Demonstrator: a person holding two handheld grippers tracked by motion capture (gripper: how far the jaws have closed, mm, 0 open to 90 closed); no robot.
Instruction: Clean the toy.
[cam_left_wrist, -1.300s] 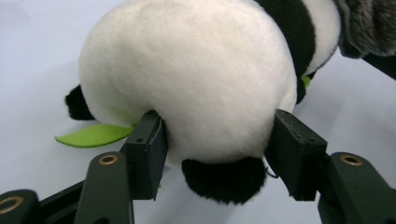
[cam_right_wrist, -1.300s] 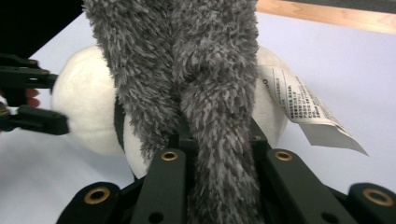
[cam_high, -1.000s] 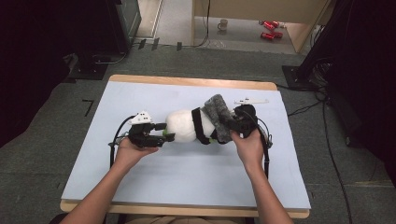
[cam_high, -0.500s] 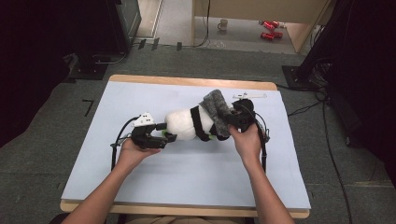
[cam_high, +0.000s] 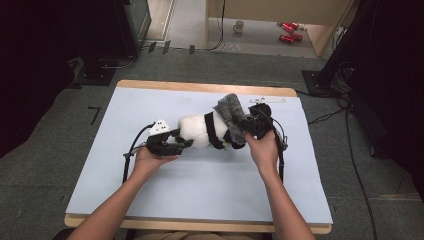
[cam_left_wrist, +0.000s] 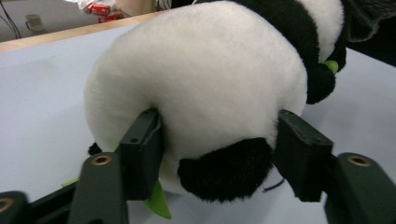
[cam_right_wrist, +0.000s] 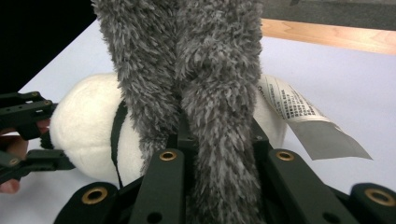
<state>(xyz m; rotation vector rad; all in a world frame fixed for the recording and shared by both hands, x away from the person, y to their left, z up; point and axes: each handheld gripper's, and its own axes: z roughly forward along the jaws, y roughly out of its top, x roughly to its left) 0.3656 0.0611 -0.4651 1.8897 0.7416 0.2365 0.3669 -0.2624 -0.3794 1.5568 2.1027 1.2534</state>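
A black-and-white panda plush (cam_high: 195, 131) lies on its side in the middle of the pale blue mat (cam_high: 150, 100). My left gripper (cam_high: 186, 144) comes in from the left at its rounded rear. Its jaws have just been closing and both pads press into the white fur (cam_left_wrist: 205, 79), just above a black foot. A green leaf piece (cam_left_wrist: 156, 203) pokes out under the plush. My right gripper (cam_high: 240, 125) is shut on a grey fuzzy cloth (cam_right_wrist: 205, 70) that stands up over the panda's other end (cam_right_wrist: 84, 126). A white printed label (cam_right_wrist: 303, 121) sticks out beside the cloth.
The mat covers a wooden table (cam_high: 200, 87) whose edge shows at the back. Cables trail from both grippers across the mat. On the floor beyond stand a mug (cam_high: 240, 25), red objects (cam_high: 287, 31) and dark equipment stands at both sides.
My left gripper has slid a little right and down onto the panda's rear, and its jaws have come in on the fur. The right hand and the grey cloth stay put.
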